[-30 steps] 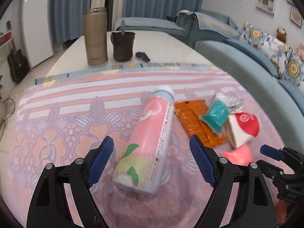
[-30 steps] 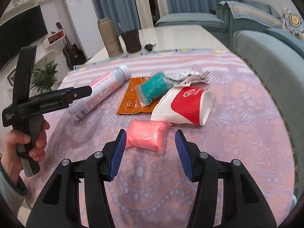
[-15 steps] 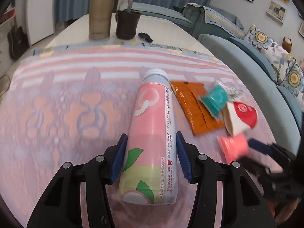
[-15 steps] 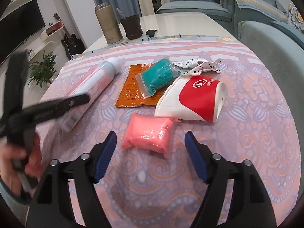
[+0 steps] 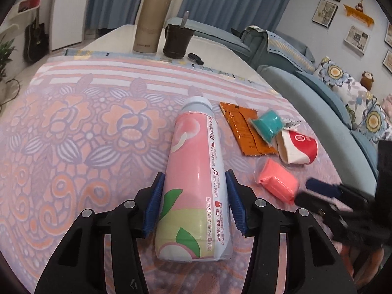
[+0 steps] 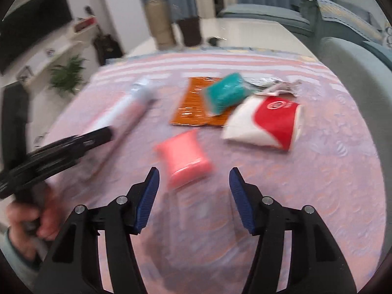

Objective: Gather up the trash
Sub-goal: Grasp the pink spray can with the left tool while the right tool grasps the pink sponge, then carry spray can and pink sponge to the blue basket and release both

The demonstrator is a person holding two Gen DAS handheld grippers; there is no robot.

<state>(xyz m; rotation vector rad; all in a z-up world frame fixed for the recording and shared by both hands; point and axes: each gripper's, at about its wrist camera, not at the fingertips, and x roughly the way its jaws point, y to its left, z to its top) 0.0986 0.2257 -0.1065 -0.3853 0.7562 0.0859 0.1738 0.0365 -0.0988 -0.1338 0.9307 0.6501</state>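
A: Left claw (image 5: pixel 193 205) status?
B: Clamped on the pink drink bottle (image 5: pixel 196 171) — both blue pads (image 5: pixel 154 205) pressed against its lower half. Bottle lies on its side on the floral cloth (image 5: pixel 73 127) over the worktop, pale cap pointing away from the camera.
A: Right claw (image 6: pixel 193 196)?
B: Partly spread and closing. Nothing between the jaws yet — the pink packet (image 6: pixel 186 156) sits just ahead of the fingertips, on the cloth. The right wrist view is motion-blurred.
A: Rest of the trash?
B: All to the right of the bottle. Orange sachet (image 5: pixel 245 127) flat on the cloth, teal packet (image 5: pixel 267 125) lying partly on it, squashed red-and-white paper cup (image 5: pixel 299 149) on its side just beside that. White crumpled wrapper (image 5: pixel 291 123) behind the cup, mostly hidden.
A: Anything else on the worktop?
B: Far end, off the cloth: tan thermos (image 5: pixel 152 22), dark mug (image 5: pixel 177 39) with something standing in it, small black object (image 5: pixel 195 58) near them — can't tell what.
A: Operator visible?
B: A hand (image 6: pixel 27 223) gripping the left claw's handle, at the left edge of the right wrist view.
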